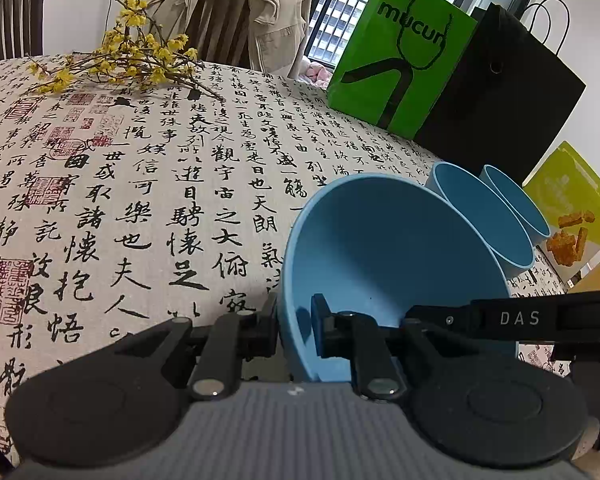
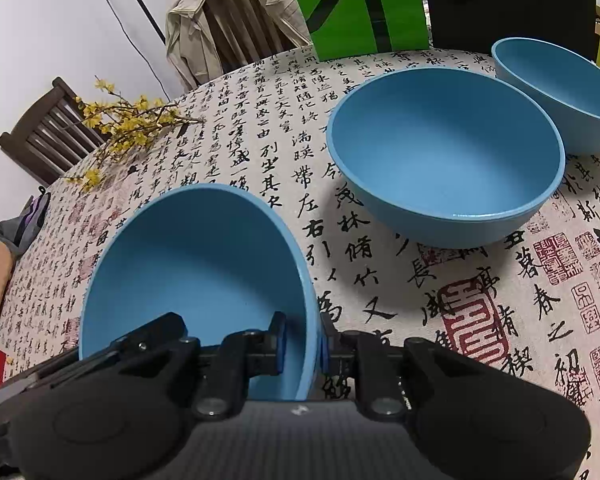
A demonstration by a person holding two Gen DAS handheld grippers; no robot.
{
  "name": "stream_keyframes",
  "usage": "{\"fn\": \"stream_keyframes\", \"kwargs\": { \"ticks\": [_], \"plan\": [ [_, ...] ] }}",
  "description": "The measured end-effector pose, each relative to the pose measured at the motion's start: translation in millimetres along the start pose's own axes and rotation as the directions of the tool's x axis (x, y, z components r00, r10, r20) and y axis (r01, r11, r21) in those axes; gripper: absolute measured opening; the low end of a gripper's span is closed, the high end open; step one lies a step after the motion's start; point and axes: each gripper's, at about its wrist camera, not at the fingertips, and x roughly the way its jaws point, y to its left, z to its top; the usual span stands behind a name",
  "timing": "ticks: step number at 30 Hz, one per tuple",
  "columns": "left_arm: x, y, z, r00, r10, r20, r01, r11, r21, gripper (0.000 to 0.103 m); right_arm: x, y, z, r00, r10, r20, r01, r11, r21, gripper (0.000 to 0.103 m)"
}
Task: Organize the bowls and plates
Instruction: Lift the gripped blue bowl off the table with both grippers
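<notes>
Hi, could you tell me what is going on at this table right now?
A person is tidying blue bowls with two handheld grippers. The left gripper and the right gripper are each clamped on the rim of the same near bowl, on opposite sides of it. Two more blue bowls sit apart on the calligraphy tablecloth, not yet stacked.

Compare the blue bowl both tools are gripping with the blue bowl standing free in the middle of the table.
The gripped bowl is tilted, its rim pinched by the left tool and right tool; the middle bowl sits upright, untouched. The gripped one is nearer both cameras. Both are plain blue and empty.
</notes>
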Motion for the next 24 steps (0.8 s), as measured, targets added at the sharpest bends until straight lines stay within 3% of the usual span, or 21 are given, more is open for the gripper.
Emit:
{"fn": "stream_keyframes", "kwargs": {
  "ticks": [24],
  "plan": [
    [-37, -9, 5, 0.998, 0.013, 0.064, -0.013, 1.000, 0.002, 0.017, -32, 7, -5, 0.998, 0.049, 0.050, -0.049, 0.999, -0.006, 0.016]
  ]
}}
